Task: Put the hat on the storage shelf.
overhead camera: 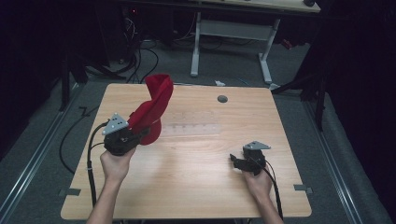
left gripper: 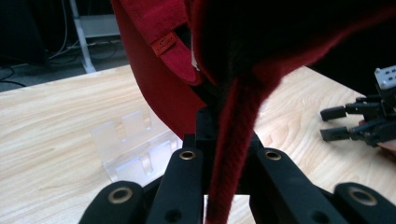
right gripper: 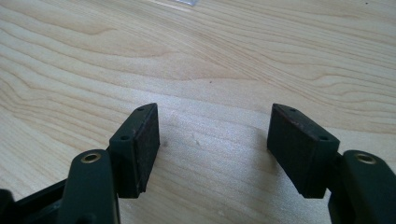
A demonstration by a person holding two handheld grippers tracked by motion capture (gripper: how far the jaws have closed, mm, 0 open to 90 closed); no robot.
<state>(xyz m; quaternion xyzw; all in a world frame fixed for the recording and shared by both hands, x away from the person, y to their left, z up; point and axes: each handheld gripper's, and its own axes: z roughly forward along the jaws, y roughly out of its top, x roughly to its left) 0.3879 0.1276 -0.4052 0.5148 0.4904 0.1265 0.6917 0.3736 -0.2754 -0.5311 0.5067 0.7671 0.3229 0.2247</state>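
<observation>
Your left gripper [overhead camera: 133, 133] was clamped on the red cloth [overhead camera: 154, 105], lifted above the counter [overhead camera: 196, 177]; placing it remained. Your right gripper [overhead camera: 236, 161] rested with jaws apart, holding nothing.

A red cloth [overhead camera: 152, 109], thick and soft like a towel, is hanging clear of the table left of centre in the high view, with 1 end twisting upward and folding over at the top and the lower part bulging just above the wood. In the left gripper view the red cloth [left gripper: 233, 154] is running down the middle of the frame as a narrow, fuzzy hemmed edge, while a broad fold with a small red sewn label is spreading across the upper left.
</observation>
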